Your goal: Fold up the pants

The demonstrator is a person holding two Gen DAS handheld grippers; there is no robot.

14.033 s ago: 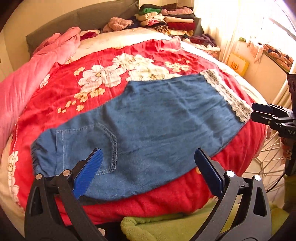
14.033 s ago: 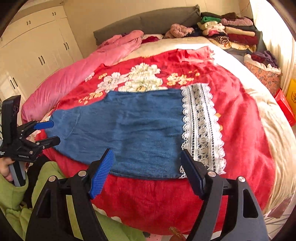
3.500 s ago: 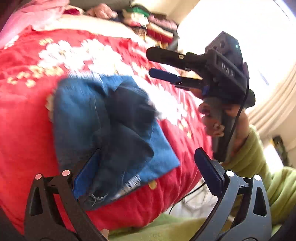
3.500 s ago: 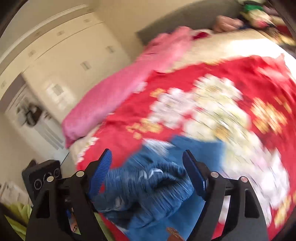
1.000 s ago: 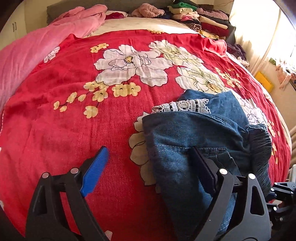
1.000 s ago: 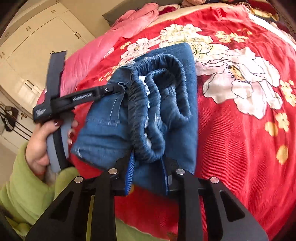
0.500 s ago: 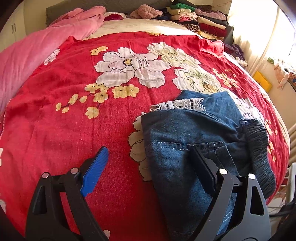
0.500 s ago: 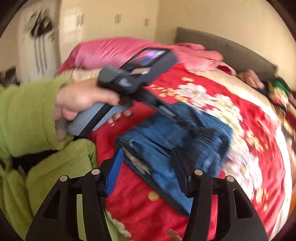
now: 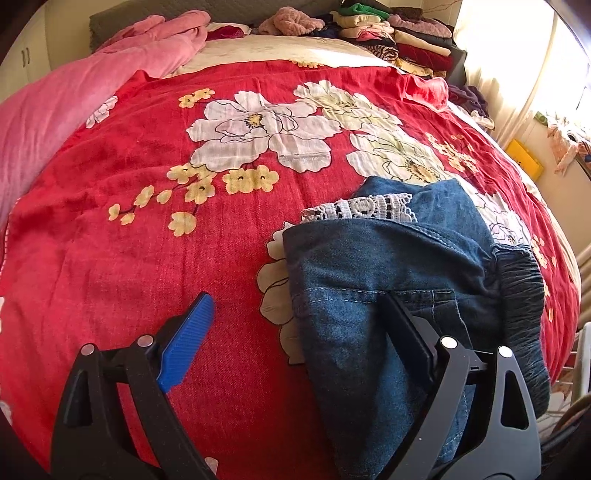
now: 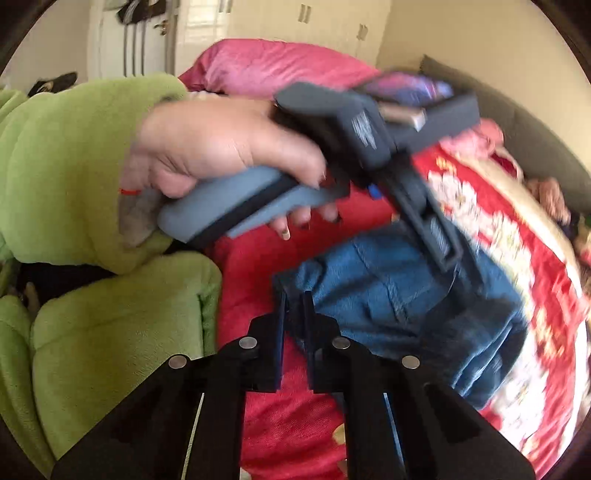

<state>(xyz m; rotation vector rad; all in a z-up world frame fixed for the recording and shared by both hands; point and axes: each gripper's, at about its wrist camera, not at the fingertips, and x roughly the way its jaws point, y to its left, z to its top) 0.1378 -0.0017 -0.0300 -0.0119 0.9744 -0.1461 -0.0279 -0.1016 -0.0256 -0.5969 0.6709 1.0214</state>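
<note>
The blue denim pants (image 9: 388,266) lie folded into a small bundle on the red flowered bedspread (image 9: 147,221). White lace trim (image 9: 358,210) shows at the far edge and the dark elastic waistband (image 9: 524,288) at the right. My left gripper (image 9: 295,299) is open. Its right finger rests on the denim and its blue-padded left finger (image 9: 188,339) hangs over the bedspread. In the right wrist view, my right gripper (image 10: 294,295) is shut, with its tips at the near corner of the pants (image 10: 388,288). No cloth shows between its jaws.
A person's hand (image 10: 221,147) in a green fleece sleeve (image 10: 74,166) holds the left gripper's handle. A pink quilt (image 9: 55,110) lies along the bed's left side. Stacked folded clothes (image 9: 399,33) sit at the far right corner. The bed edge is at the right.
My right gripper let go of the waistband, rolled, swung round to the near side of the bundle and shut. The left gripper and the pants stayed where they were.
</note>
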